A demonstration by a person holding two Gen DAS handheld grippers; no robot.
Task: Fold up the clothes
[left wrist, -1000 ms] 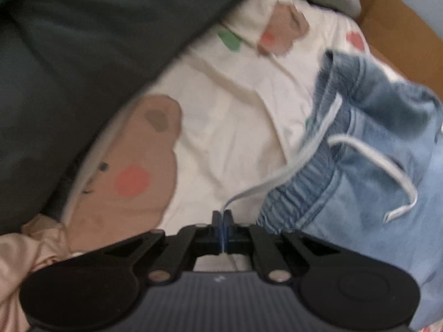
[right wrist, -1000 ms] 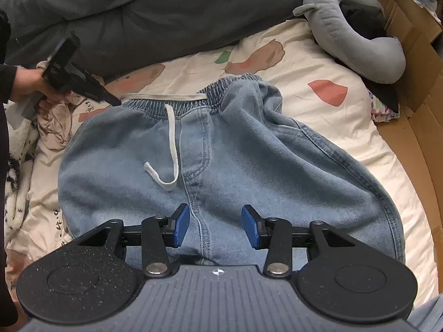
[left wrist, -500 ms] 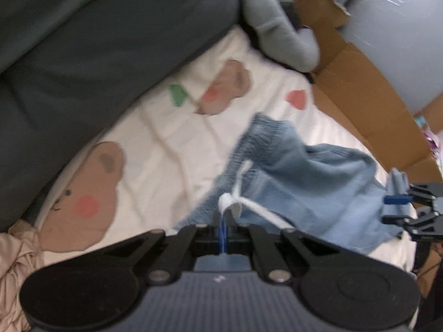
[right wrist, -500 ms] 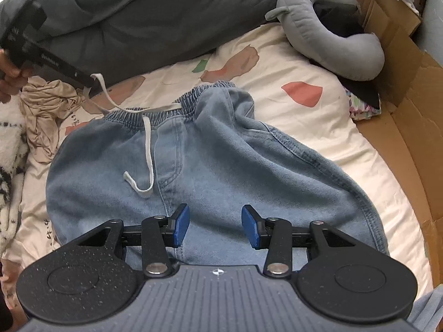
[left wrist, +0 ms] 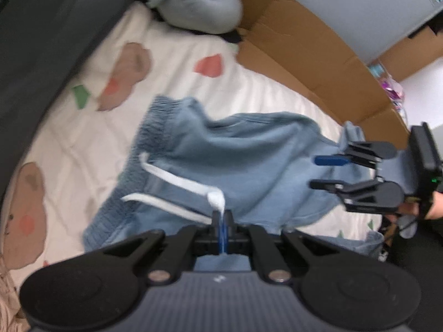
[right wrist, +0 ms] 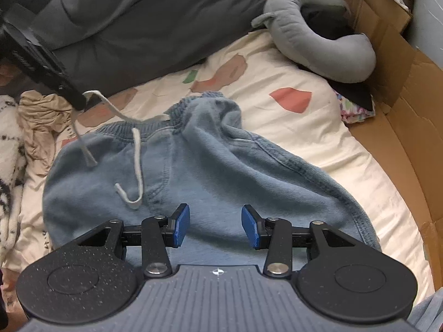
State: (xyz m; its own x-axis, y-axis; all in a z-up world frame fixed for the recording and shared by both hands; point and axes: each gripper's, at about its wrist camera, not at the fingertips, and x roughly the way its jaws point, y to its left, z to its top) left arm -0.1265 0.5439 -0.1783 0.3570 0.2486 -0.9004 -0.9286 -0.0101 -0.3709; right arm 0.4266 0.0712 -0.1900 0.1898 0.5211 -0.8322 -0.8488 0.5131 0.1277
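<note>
Denim shorts point(right wrist: 210, 166) lie spread across the middle of a bed point(right wrist: 318, 144), waistband toward a bulky duvet point(right wrist: 144, 25) heaped along the far side. Right of the duvet, a curved cushion point(right wrist: 326, 36) sits at the bed's far right corner, with flattened cardboard point(right wrist: 401, 105) running down the right edge. A crumpled garment point(right wrist: 41, 119) lies just left of the waistband. The left claw point(right wrist: 80, 105) hangs above that left corner, a drawstring point(right wrist: 116, 113) running from it to the waistband; the drawstring's other end lies on the shorts. The right claw point(right wrist: 215, 227) hovers over the shorts' near part.
</note>
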